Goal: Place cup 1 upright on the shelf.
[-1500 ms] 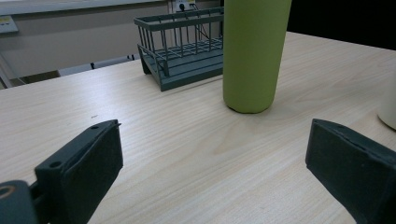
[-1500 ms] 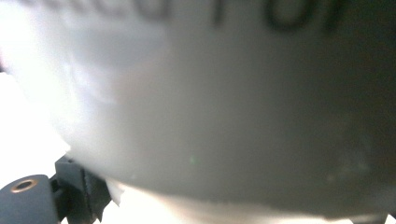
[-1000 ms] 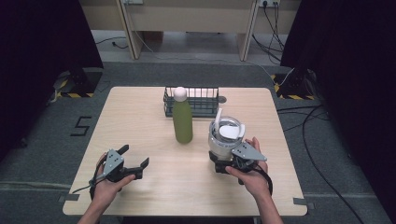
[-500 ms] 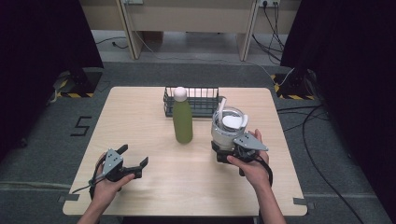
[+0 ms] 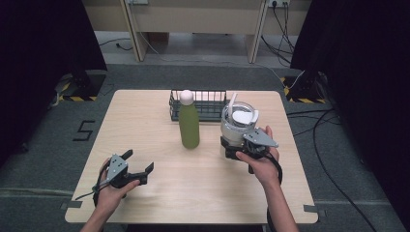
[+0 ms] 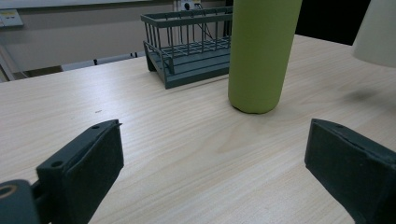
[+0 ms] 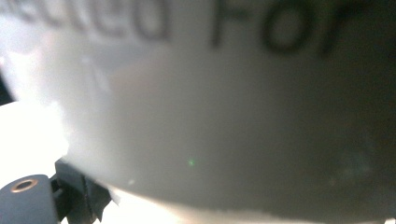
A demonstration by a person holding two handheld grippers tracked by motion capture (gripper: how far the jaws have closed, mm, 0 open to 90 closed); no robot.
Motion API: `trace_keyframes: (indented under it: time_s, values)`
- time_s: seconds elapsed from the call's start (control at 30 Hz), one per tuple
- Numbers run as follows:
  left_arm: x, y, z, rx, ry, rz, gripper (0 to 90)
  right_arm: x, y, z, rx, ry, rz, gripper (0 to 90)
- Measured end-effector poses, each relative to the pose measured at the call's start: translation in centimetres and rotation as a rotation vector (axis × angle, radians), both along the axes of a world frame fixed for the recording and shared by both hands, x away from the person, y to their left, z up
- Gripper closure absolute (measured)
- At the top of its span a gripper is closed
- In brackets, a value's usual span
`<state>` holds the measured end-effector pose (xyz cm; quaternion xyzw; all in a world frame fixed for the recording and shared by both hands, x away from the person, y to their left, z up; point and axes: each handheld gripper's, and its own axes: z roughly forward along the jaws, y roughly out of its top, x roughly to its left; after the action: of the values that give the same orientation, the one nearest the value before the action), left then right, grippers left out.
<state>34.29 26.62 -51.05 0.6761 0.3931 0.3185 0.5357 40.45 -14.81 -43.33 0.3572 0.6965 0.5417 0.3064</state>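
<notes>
A white lidded cup (image 5: 237,123) with a straw hangs a little above the table, and my right gripper (image 5: 238,151) is shut on its lower part. In the right gripper view the cup's pale wall (image 7: 210,116) with dark lettering sits right against the lens. A green bottle (image 5: 189,126) with a white cap stands upright at mid-table, left of the cup. My left gripper (image 5: 140,160) rests open near the front left with nothing between its jaws. From the left gripper view the bottle (image 6: 261,56) stands ahead and the cup (image 6: 378,32) floats at the top right over its shadow.
A dark wire basket (image 5: 198,104) stands at the table's far edge behind the bottle, also seen as the basket (image 6: 187,46) ahead in the left gripper view. Bare wooden tabletop (image 5: 203,183) lies between the two hands.
My right gripper has carried the cup up and away from the person, toward the basket. The left gripper has stayed put and open.
</notes>
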Motion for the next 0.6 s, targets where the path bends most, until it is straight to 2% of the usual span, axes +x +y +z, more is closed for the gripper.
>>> trace_keyframes:
  time_s: [0.6]
  values:
    - [0.0,0.0,0.0,0.002,-0.001,-0.003,4.0,2.2,0.5,1.1,0.006,-0.016,-0.023,9.7]
